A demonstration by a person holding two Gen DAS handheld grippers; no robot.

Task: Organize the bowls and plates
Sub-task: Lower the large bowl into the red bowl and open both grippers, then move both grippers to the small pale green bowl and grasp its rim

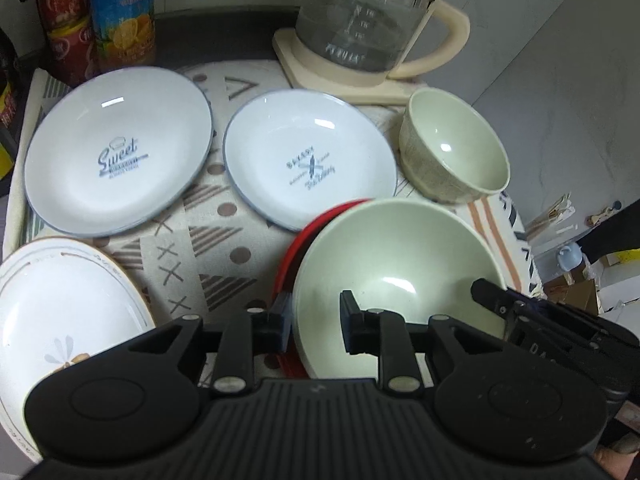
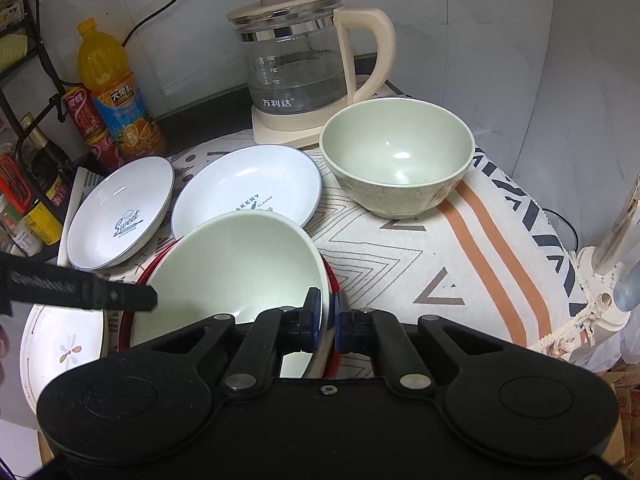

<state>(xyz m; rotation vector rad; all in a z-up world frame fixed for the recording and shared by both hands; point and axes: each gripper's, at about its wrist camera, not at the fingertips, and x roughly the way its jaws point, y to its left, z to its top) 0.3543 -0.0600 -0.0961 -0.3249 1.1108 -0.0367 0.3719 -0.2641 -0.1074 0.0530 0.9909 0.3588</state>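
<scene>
The wide pale-green glossy bowl with the red outer rim [image 2: 236, 264] sits tilted at the near edge of the patterned beige cloth [image 2: 440, 264]. The right gripper [image 2: 326, 322] pinches its near rim, one finger inside and one outside. The left gripper [image 1: 314, 322] straddles the opposite rim, its fingers spread apart, one inside the bowl and one outside. Behind stand a smaller speckled green bowl [image 2: 396, 156], two blue-rimmed white plates [image 1: 120, 148] [image 1: 310, 158] and a glass kettle with cream handle [image 2: 304, 64].
</scene>
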